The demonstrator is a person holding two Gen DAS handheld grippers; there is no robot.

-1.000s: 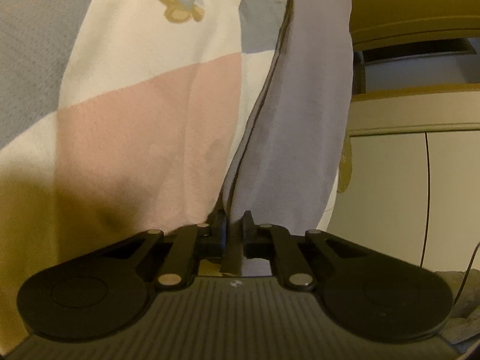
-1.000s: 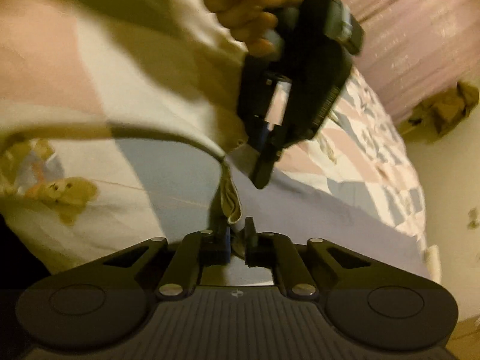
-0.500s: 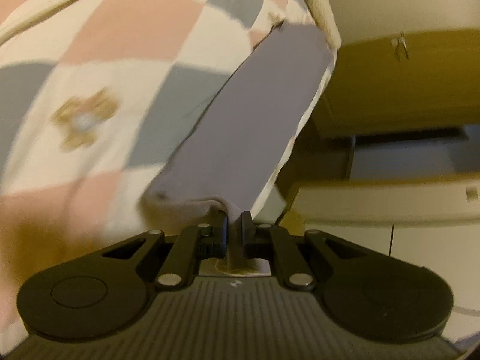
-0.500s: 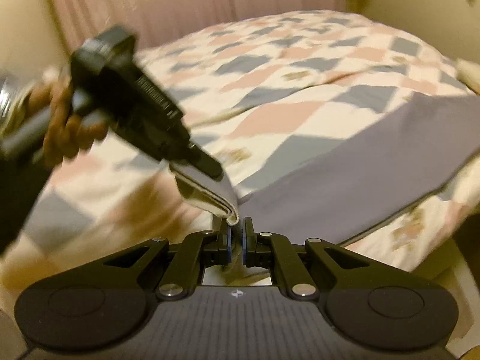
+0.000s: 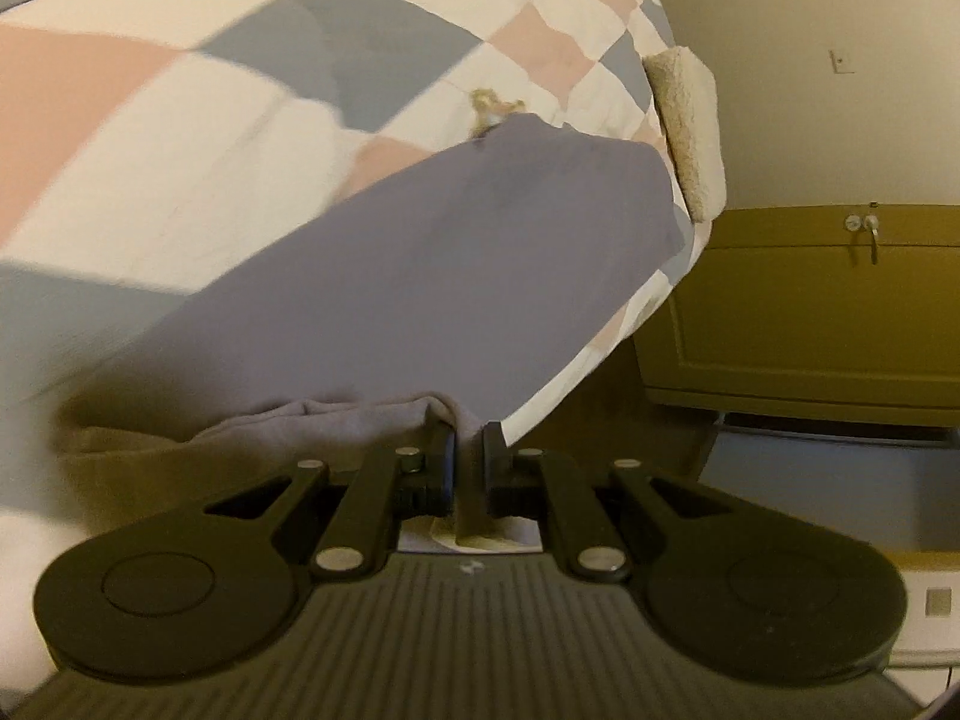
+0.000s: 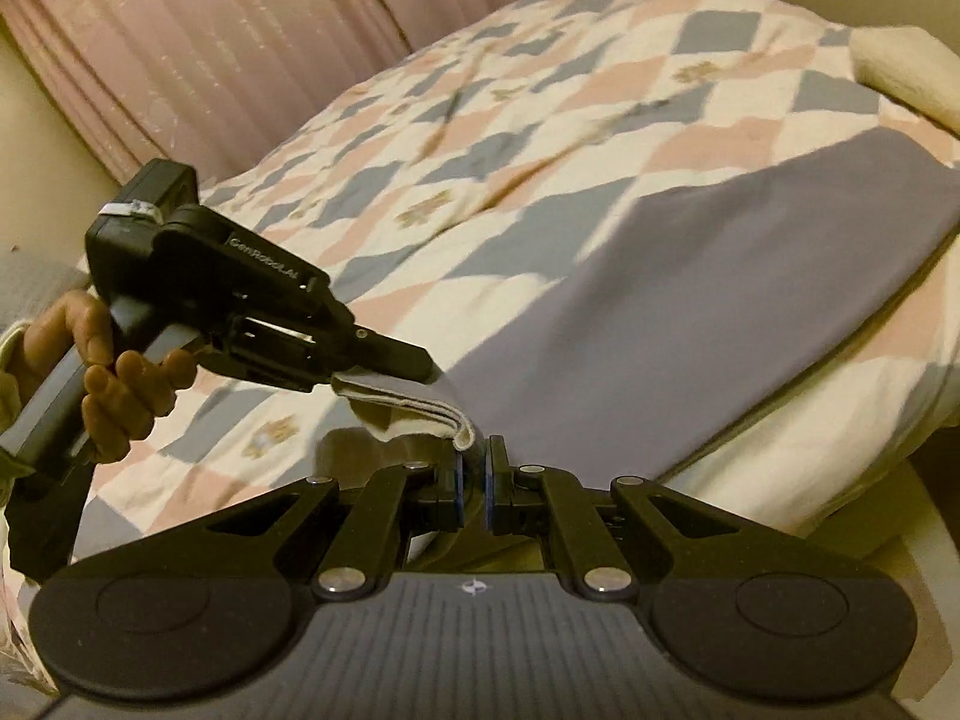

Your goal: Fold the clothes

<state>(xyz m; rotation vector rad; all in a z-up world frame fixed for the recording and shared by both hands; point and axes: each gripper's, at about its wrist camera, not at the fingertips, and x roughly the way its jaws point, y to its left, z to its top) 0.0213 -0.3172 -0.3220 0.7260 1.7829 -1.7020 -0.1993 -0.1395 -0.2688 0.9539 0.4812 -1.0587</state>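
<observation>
Left wrist view, tongs: the left tongs (image 5: 468, 441) are closed narrow on the near edge of the grey garment (image 5: 456, 276), and a strip of cloth passes between the two fingers.
Left wrist view, garment: it lies stretched along the checked bed cover (image 5: 180, 120), near the side edge of the bed, with its far end close to a cream pillow (image 5: 690, 126). A bunched fold sits just left of the tongs.
Left wrist view, risk: the cloth lies close to the bed edge, so in my judgement a pull toward the yellow cabinet (image 5: 810, 312) can drag it off the bed.

Right wrist view, tongs: the right tongs (image 6: 474, 474) are also closed narrow, holding the thick folded hem of the garment (image 6: 690, 300).
Right wrist view, other hand: the left tongs (image 6: 414, 363) grip the same hem just beside, held by the person's hand (image 6: 114, 378).
Right wrist view, risk: the two grips are very near, so the hem can bunch and the fold can become crooked. If one side pulls harder, the layers can slip out.
</observation>
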